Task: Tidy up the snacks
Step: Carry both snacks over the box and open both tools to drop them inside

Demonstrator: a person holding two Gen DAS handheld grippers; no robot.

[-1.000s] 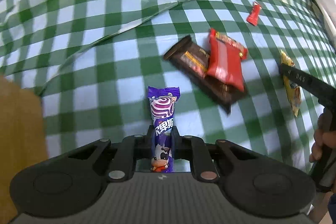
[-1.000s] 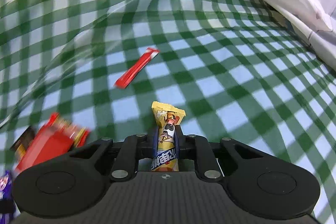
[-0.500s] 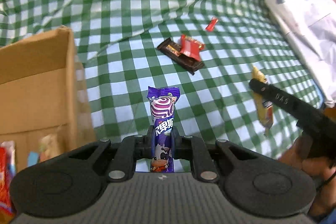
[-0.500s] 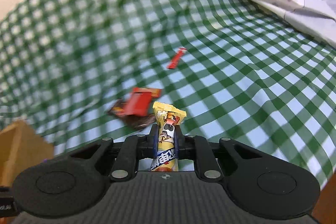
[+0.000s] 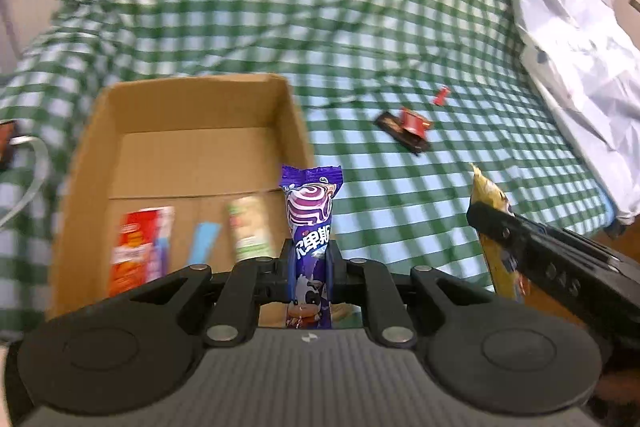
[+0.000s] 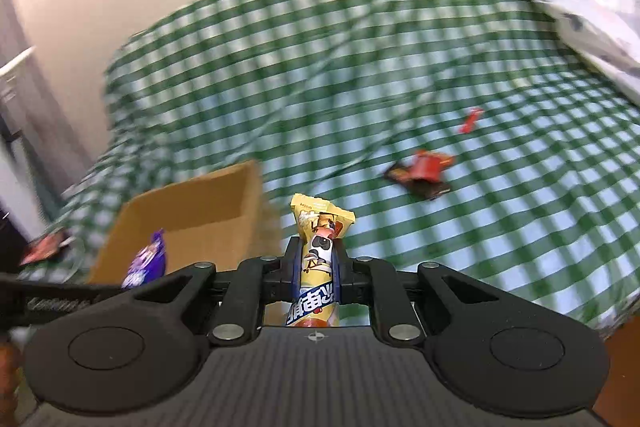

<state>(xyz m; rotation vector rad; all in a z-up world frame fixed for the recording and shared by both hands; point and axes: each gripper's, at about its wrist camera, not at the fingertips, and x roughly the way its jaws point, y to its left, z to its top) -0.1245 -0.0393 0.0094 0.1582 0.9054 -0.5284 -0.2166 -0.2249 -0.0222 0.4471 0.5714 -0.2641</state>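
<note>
Green checked bed [image 5: 400, 187], cardboard box [image 5: 192, 147] at 9 o'clock, left hand-held gripper [image 5: 310, 267] clamped on purple snack [image 5: 310, 211], right hand-held gripper [image 6: 318, 267] pinching yellow snack [image 6: 320, 239]

Packets in cardboard box [image 5: 184, 115] motion-blurred, labels unreadable; checked cloth [image 6: 360, 27] smeared w/ blur.
</note>
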